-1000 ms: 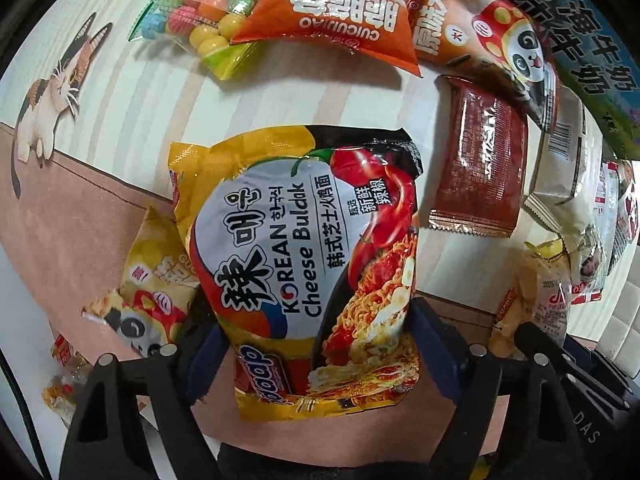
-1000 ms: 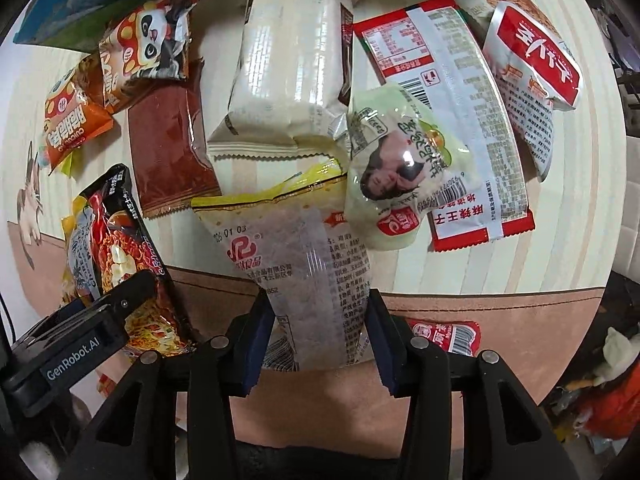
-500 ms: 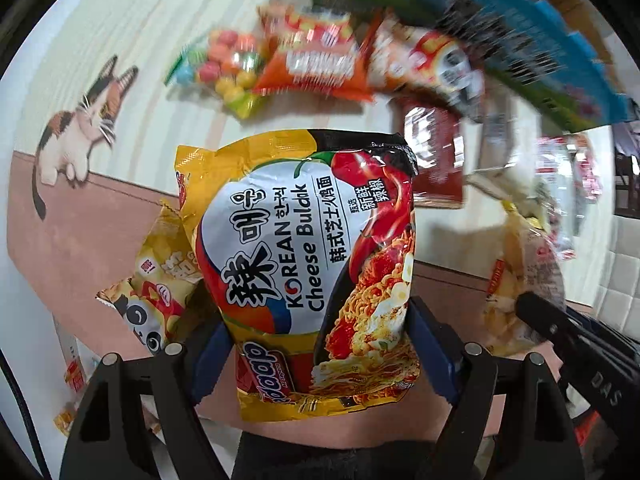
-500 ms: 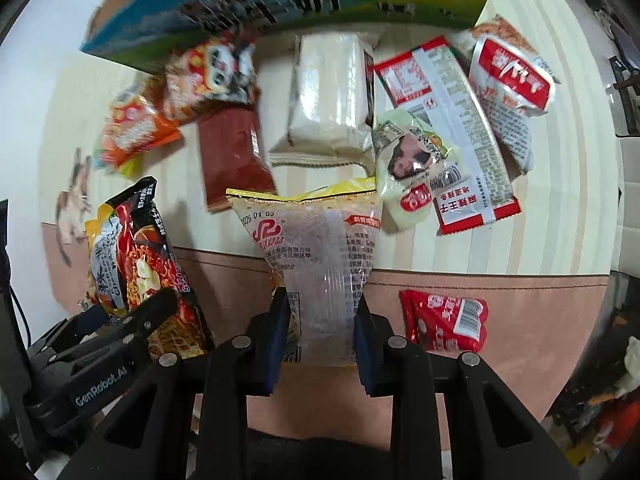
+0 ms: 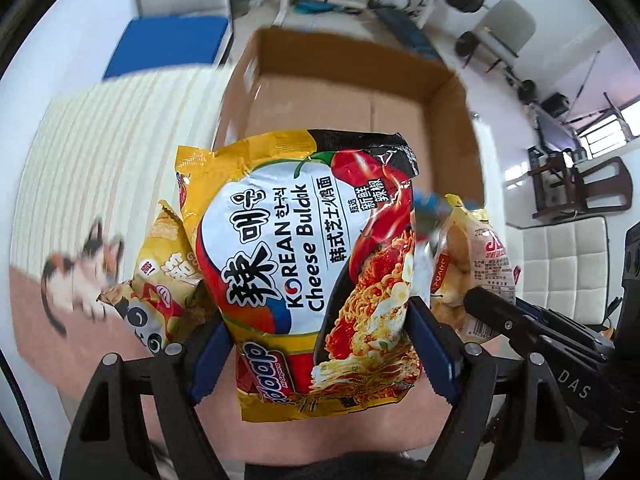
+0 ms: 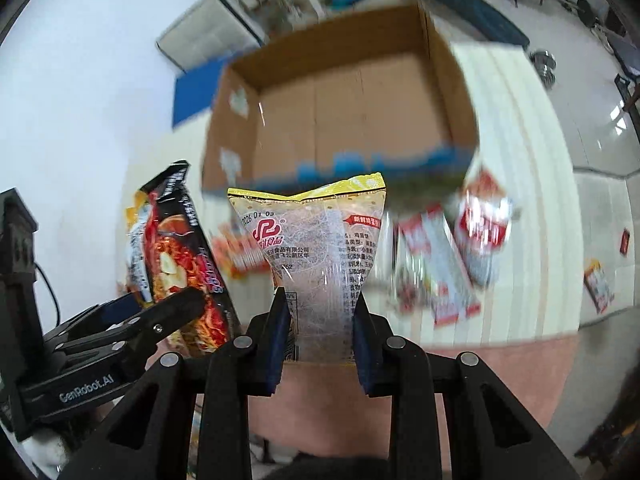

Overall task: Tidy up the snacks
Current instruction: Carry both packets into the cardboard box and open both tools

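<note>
Noodle packet (image 5: 312, 264) hangs off the desk (image 5: 100, 128) in the left wrist view, clamped at its lower sides by the left gripper (image 5: 320, 352); its long axis runs from the jaws toward the open cardboard box (image 5: 360, 92). A small panda snack bag (image 5: 160, 280) lies beneath.

In the right wrist view, the right gripper (image 6: 320, 336) pinches a clear yellow-topped bag (image 6: 320, 256) at its narrowed lower end, sealed top toward the box, jaws nearly together.
</note>
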A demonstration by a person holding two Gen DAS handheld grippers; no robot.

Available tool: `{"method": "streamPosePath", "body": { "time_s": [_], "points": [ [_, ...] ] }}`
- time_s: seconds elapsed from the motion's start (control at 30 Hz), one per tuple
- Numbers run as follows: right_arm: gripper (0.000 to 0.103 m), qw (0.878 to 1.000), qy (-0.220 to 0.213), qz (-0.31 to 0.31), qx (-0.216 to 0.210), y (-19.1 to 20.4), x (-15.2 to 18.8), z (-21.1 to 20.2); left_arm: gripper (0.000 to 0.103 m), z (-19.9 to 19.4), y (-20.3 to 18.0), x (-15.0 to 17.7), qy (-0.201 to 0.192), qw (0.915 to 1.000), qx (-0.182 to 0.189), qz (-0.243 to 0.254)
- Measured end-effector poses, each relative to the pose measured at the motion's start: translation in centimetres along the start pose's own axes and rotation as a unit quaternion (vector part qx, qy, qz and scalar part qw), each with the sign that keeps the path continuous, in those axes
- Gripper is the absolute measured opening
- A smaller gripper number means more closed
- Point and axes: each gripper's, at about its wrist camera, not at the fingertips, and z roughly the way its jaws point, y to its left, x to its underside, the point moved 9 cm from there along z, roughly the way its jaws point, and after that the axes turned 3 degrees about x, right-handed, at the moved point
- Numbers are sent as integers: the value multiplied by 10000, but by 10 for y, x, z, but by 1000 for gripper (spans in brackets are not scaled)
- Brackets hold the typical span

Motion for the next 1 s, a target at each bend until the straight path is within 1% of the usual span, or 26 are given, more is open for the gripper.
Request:
{"method": "streamPosePath", "body": {
  "time_s": [0.1, 0.2, 0.27, 0.3, 0.33, 0.4, 0.43, 0.5, 0.53, 0.7, 0.8, 0.87, 1.0],
  "points": [
    [31, 9995, -281, 33, 101, -9, -40, -10, 81, 2, -1, -1, -70, 9999, -44, 86],
    [31, 9989, -411, 74, 221, -12, -74, -2, 81, 11, -5, -1, 1, 9999, -47, 102],
    [31, 9985, -443, 103, 309, -18, -98, 6, 81, 17, -13, -30, 111, 9999, 12, 104],
    [31, 9984, -441, 152, 319, -21, -108, 12, 81, 27, -10, -45, 191, 9998, 40, 101],
    [31, 9985, -423, 174, 308, -21, -117, 20, 81, 29, -17, -58, 289, 9995, 98, 111],
    [31, 9984, -388, 185, 368, -25, -131, 35, 81, 35, -27, -75, 457, 9988, 157, 108],
    [31, 9983, -369, 187, 412, -28, -140, 42, 81, 45, -28, -87, 560, 9982, 173, 122],
    [31, 9982, -332, 202, 467, -30, -153, 57, 81, 64, -29, -104, 765, 9966, 236, 192],
    [31, 9980, -304, 236, 492, -32, -159, 66, 81, 67, -34, -111, 832, 9961, 220, 194],
    [31, 9979, -115, 334, 544, -38, -181, 101, 81, 103, -41, -134, 1169, 9922, 225, 363],
    [30, 9974, -52, 280, 660, -43, -183, 116, 81, 121, -42, -138, 1303, 9903, 114, 469],
    [30, 9969, -16, 245, 742, -46, -192, 129, 81, 128, -47, -141, 1378, 9889, 90, 547],
    [31, 9957, 18, 211, 900, -51, -199, 145, 81, 131, -48, -141, 1498, 9870, 57, 573]
  ]
}}
